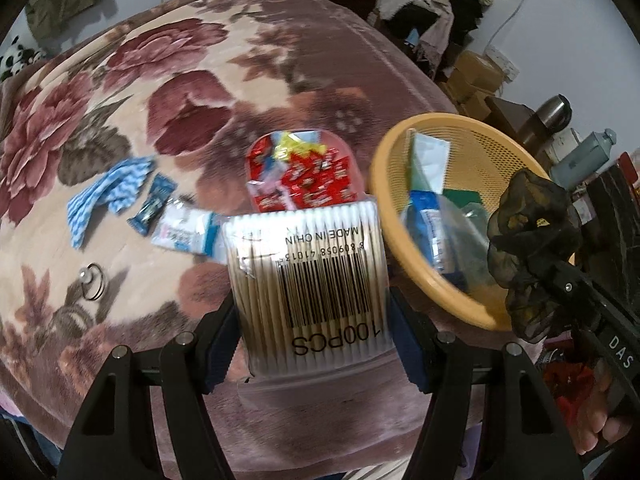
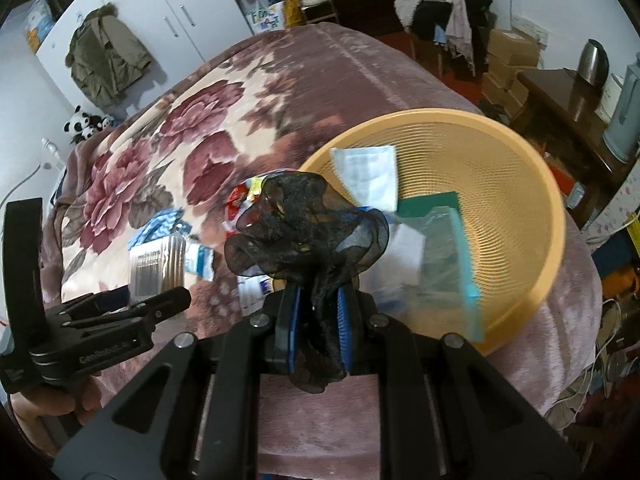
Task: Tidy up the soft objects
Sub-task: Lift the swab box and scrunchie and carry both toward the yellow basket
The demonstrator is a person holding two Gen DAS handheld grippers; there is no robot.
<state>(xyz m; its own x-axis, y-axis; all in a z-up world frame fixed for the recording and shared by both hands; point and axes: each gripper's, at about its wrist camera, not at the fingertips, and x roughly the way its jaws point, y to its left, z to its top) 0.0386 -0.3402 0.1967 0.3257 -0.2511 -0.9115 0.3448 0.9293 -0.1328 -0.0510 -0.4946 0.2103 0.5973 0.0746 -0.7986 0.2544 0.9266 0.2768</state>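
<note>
Counting one cotton swab pack [image 1: 308,284] clamped in my left gripper [image 1: 310,320], long axis toward twelve o'clock, barcode up. My right gripper [image 2: 318,320] pinches one black organza scrunchie [image 2: 304,232], held at nine o'clock of the single yellow basket [image 2: 516,136]. At ten o'clock from the pack lie one blue cloth [image 1: 108,196], two small packets [image 1: 182,230]. Floral blanket [image 1: 168,92] covers the bed; cluttered bedroom behind.

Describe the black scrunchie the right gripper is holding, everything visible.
The black scrunchie is sheer, ruffled mesh fabric with a few dark gold flecks. It is pinched between the blue pads of the right hand-held gripper, frills bunched above, a tail hanging below. It is held in the air beside the near rim of the yellow basket.
</note>
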